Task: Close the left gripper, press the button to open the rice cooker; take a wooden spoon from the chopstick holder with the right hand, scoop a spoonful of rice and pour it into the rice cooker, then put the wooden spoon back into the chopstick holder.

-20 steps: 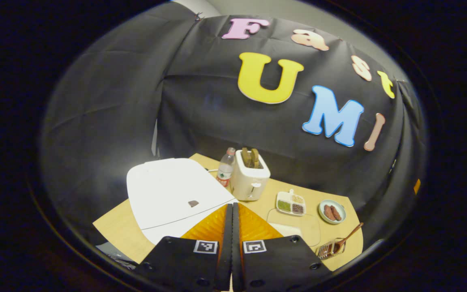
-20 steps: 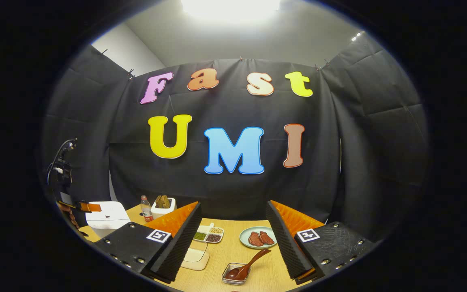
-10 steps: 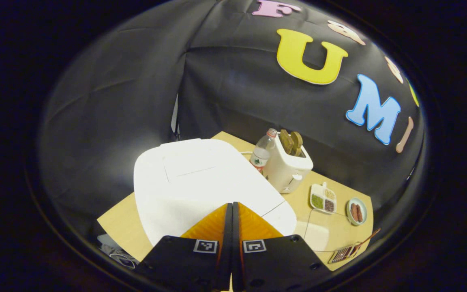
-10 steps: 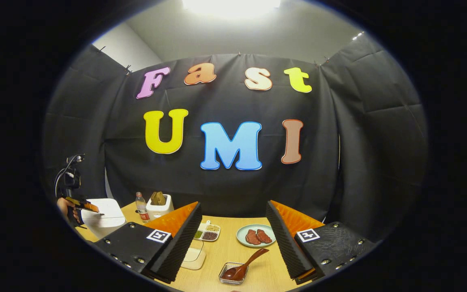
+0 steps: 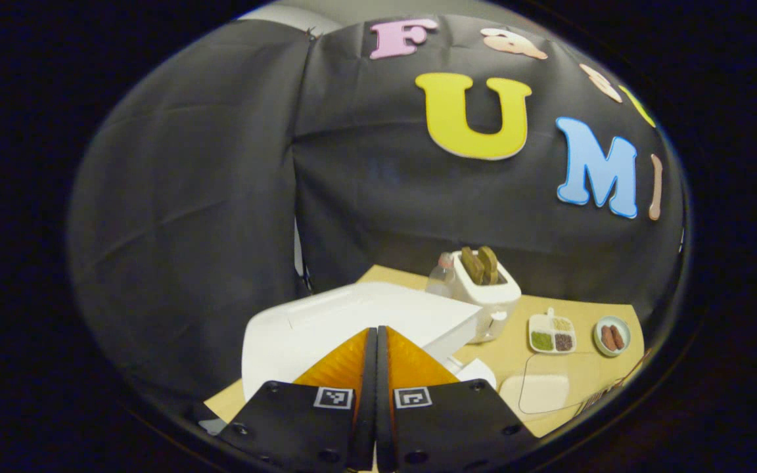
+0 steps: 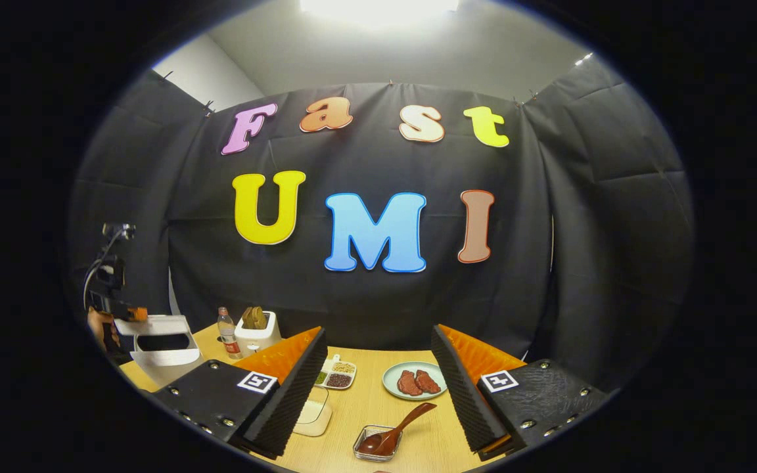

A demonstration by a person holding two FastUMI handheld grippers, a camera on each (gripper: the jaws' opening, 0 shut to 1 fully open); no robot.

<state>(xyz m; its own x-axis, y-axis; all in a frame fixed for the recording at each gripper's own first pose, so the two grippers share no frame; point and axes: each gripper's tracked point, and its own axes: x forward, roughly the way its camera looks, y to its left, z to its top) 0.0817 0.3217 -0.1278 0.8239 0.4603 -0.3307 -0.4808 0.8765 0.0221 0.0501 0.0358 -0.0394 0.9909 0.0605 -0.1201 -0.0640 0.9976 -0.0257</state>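
The white rice cooker (image 6: 163,355) stands at the table's far left with its lid (image 6: 150,323) lifted off the body, showing a dark gap. In the left gripper view the raised lid (image 5: 365,312) lies just past my left gripper (image 5: 376,328), which is shut with nothing between its fingers. A hand (image 6: 97,326) holds that left gripper (image 6: 134,314) at the lid's edge. My right gripper (image 6: 379,330) hangs open above the table. Below it a wooden spoon (image 6: 395,430) rests with its bowl in a small clear holder (image 6: 373,450). A clear box of white rice (image 6: 316,412) sits to the left of the spoon.
A white toaster (image 6: 257,332) with brown slices and a bottle (image 6: 225,332) stand behind the cooker. A divided dish of grains (image 6: 338,376) and a plate of meat (image 6: 416,382) lie mid-table. Black cloth walls close the back and sides.
The rice cooker's lid has sprung up from flat to lifted. My left gripper has risen with it, staying shut. The right gripper has barely moved.
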